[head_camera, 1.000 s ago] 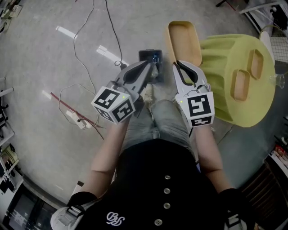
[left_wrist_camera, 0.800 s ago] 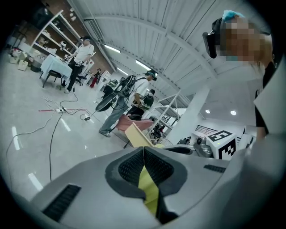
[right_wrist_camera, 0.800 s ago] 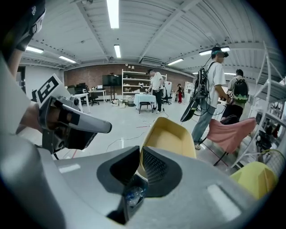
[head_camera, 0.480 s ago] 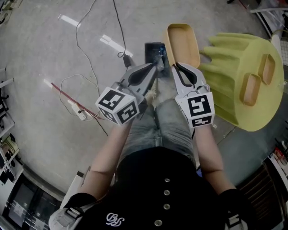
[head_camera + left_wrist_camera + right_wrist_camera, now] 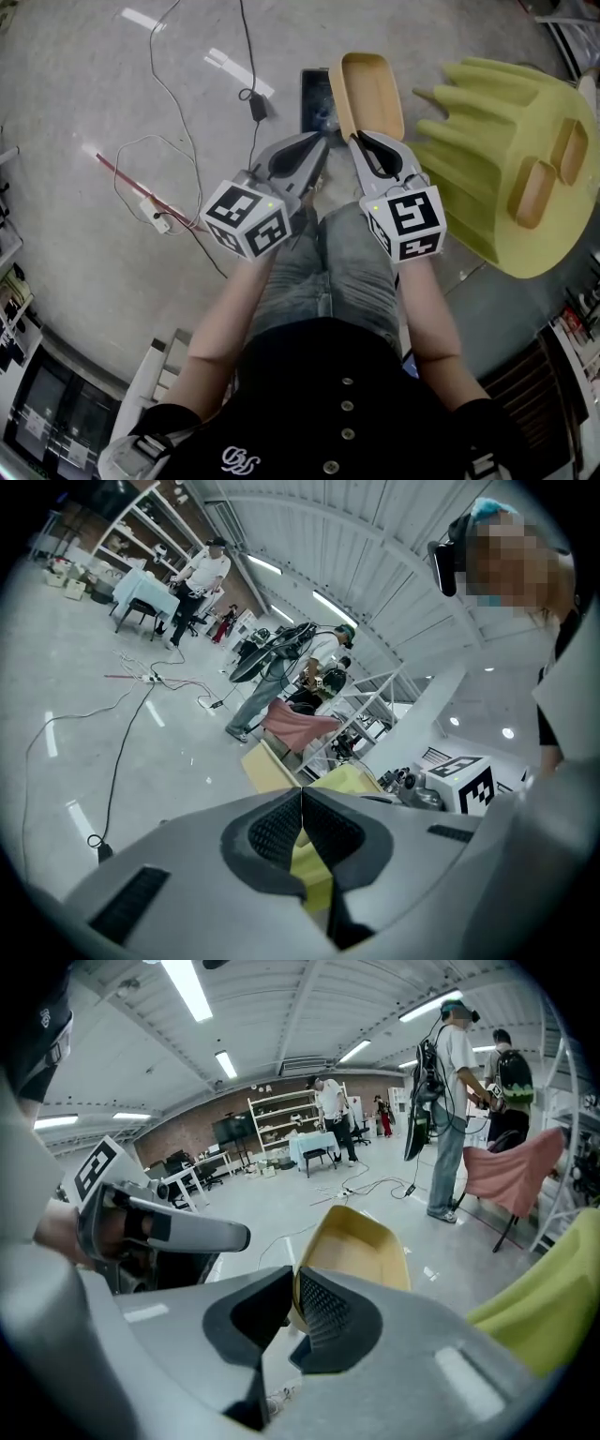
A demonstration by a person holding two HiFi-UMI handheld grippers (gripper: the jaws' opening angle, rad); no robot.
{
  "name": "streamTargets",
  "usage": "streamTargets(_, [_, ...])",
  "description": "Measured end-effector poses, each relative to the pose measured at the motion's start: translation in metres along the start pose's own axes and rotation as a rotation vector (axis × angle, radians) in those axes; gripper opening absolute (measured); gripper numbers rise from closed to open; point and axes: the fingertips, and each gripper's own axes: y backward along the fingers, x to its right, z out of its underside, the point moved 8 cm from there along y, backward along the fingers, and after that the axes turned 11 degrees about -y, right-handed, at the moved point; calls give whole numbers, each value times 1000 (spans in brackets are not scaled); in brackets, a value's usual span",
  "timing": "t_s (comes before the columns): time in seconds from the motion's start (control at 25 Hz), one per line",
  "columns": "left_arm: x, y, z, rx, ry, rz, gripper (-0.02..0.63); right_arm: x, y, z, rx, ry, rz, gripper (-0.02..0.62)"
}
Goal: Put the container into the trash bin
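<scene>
A shallow tan container (image 5: 370,89) hangs over the floor, with my right gripper (image 5: 356,139) shut on its near rim. In the right gripper view that rim sits pinched between the pads (image 5: 319,1302), and the container (image 5: 361,1246) stretches away ahead. A dark rectangular trash bin (image 5: 316,98) stands on the floor just left of the container, which hides part of it. My left gripper (image 5: 323,141) is close beside the right one. Its jaws are shut with nothing between them (image 5: 302,794), and the container (image 5: 265,766) shows beyond them.
To the right is a round table under a yellow-green cloth (image 5: 478,131) bearing two more tan containers (image 5: 534,192). Cables (image 5: 178,84) and a power strip (image 5: 155,220) lie on the grey floor at left. The person's jeans-clad legs (image 5: 328,262) are below the grippers. Other people stand far off.
Both grippers have sunk toward the floor with the container. The container now sits closer to the bin and overlaps its right side.
</scene>
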Motion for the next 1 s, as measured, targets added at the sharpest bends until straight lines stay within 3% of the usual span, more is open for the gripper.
streamTargets(0.28, [-9, -7, 18, -26, 28, -14, 12, 6, -22, 19, -72, -61, -47, 26])
streamTargets(0.88, [-25, -18, 36, -45, 68, -25, 12, 21, -58, 51, -144, -162, -18, 29])
streamTargets(1.0, [-24, -18, 35, -43, 68, -19, 12, 20, -59, 50, -142, -172, -45, 41])
